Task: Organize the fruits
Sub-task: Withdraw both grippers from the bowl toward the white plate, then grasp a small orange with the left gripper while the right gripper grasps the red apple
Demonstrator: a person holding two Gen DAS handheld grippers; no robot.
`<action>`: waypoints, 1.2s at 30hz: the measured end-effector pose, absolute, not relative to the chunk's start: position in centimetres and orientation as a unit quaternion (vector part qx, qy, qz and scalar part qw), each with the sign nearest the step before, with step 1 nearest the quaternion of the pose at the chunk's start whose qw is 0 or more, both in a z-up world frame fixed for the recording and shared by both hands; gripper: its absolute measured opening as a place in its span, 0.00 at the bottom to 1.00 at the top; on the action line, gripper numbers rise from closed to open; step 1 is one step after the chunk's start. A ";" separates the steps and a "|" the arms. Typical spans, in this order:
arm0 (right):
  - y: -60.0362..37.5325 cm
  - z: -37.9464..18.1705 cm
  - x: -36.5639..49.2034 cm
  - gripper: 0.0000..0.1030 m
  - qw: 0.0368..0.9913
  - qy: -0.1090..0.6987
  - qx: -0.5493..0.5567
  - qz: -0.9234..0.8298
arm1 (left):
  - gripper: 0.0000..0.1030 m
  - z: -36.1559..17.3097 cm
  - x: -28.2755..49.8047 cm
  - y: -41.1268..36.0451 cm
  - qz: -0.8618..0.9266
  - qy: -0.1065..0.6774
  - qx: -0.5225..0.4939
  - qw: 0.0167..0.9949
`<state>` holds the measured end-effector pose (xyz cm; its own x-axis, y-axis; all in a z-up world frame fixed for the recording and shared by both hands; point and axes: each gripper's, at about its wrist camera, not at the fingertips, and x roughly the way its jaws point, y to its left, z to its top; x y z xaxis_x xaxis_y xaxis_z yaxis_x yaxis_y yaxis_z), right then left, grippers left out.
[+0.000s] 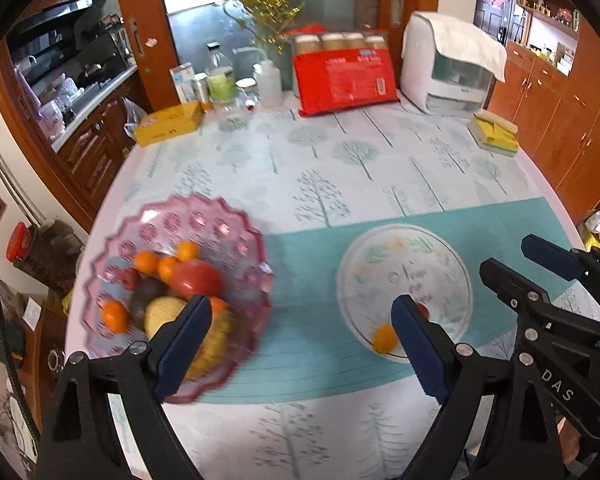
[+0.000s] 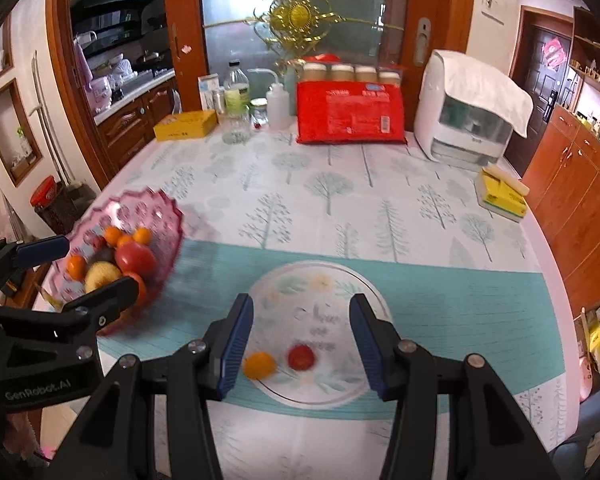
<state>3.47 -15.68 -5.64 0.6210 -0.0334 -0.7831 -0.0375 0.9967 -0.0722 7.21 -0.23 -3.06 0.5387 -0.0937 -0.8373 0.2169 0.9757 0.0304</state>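
My left gripper [image 1: 302, 344] is wide open with nothing in it. It hangs over the table [image 1: 340, 168], between the pink bowl [image 1: 220, 220] and the clear plate [image 1: 452, 256]. My right gripper [image 2: 302, 344] is partly open and holds nothing too. It hangs over the plate. In the bowl I see a big red fruit [image 1: 196, 278], some small orange fruits [image 1: 146, 262], a yellow fruit [image 1: 164, 310] and a dark one. On the plate lie just two: a little orange fruit [image 2: 260, 364] and a little red fruit [image 2: 301, 357], close together near my edge. The bowl sits left of the plate, both on the blue-green mat [image 1: 304, 264].
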 end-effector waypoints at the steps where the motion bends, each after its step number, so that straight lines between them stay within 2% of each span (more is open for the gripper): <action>1: -16.4 -6.1 3.4 0.49 0.897 0.440 -0.041 0.001 | 0.88 -3.5 7.0 -0.8 -0.089 0.475 0.066 0.873; 21: -20.9 -14.8 5.0 0.49 0.855 0.515 -0.040 0.049 | 0.86 -16.2 8.3 -5.1 -0.137 0.579 0.046 0.802; 31: -21.4 -16.3 6.0 0.49 0.845 0.529 -0.034 0.065 | 0.61 -19.3 9.6 -6.0 -0.160 0.600 0.022 0.783; 36: -21.4 -16.6 6.3 0.49 0.842 0.533 -0.032 0.075 | 0.33 -19.7 10.2 -6.8 -0.178 0.605 0.018 0.776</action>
<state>6.29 -21.45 -16.61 0.4201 0.0931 -0.9027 -0.1611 0.9866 0.0268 10.19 -6.81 -19.69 0.2054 -0.2545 -0.9450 0.2991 0.9357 -0.1870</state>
